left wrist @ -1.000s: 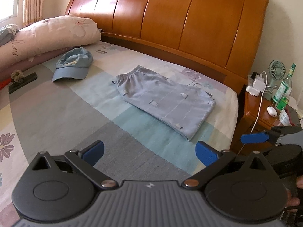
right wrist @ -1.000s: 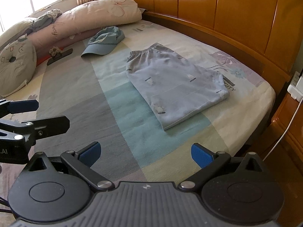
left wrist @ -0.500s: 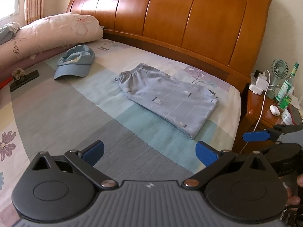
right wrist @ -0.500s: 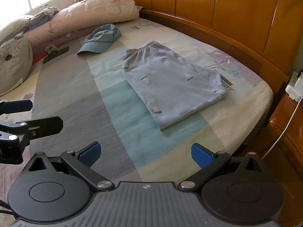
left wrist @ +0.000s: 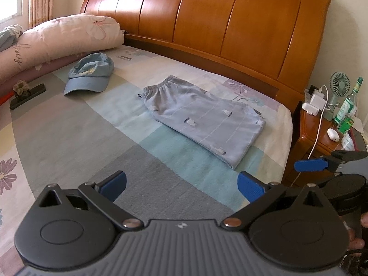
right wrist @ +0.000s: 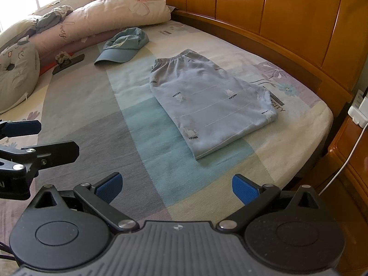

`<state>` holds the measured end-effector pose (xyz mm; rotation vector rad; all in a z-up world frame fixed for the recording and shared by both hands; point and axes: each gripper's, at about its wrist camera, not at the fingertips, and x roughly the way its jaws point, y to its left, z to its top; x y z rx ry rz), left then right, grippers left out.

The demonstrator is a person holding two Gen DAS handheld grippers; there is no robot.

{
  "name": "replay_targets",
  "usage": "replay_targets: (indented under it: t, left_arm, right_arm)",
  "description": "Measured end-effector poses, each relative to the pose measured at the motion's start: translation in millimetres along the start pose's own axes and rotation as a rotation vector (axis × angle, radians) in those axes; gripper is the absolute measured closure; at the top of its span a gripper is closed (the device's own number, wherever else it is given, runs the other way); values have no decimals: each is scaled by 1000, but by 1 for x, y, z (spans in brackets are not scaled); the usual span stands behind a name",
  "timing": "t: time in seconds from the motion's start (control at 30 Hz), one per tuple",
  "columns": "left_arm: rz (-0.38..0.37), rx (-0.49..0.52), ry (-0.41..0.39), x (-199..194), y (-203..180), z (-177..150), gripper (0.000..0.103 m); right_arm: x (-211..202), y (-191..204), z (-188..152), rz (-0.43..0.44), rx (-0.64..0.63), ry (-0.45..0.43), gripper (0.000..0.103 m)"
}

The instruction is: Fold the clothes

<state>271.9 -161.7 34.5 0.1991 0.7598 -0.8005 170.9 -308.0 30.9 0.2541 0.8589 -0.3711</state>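
Observation:
A light blue pair of printed trousers point(left wrist: 204, 117) point(right wrist: 211, 101) lies folded flat on the bed, waistband toward the headboard. My left gripper point(left wrist: 181, 184) hangs open well short of it, above the grey part of the sheet, with nothing between its blue pads. My right gripper point(right wrist: 176, 187) is open too, back from the garment's near corner. Each gripper shows at the edge of the other's view: the right one's blue fingertip point(left wrist: 310, 165) at the right edge, the left one's point(right wrist: 20, 127) at the left edge.
A blue cap point(left wrist: 90, 77) point(right wrist: 123, 46) lies left of the trousers, near rolled bedding point(left wrist: 59, 39) and a cushion point(right wrist: 16, 76). A dark flower clip point(left wrist: 25, 93) rests on the sheet. The wooden headboard point(left wrist: 207, 23) stands behind. A nightstand point(left wrist: 322, 128) holds a fan, bottle and charger.
Both grippers have drawn back and slightly up from the bed; the trousers sit a little farther and more centred in each view. Nothing on the bed has moved.

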Motion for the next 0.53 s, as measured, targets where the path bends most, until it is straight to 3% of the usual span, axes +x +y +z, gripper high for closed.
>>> replay_targets:
  t: [0.53]
  left_arm:
    - [0, -10, 9, 2, 2, -1, 1]
  right_arm:
    - [0, 0, 0, -2, -5, 2, 0]
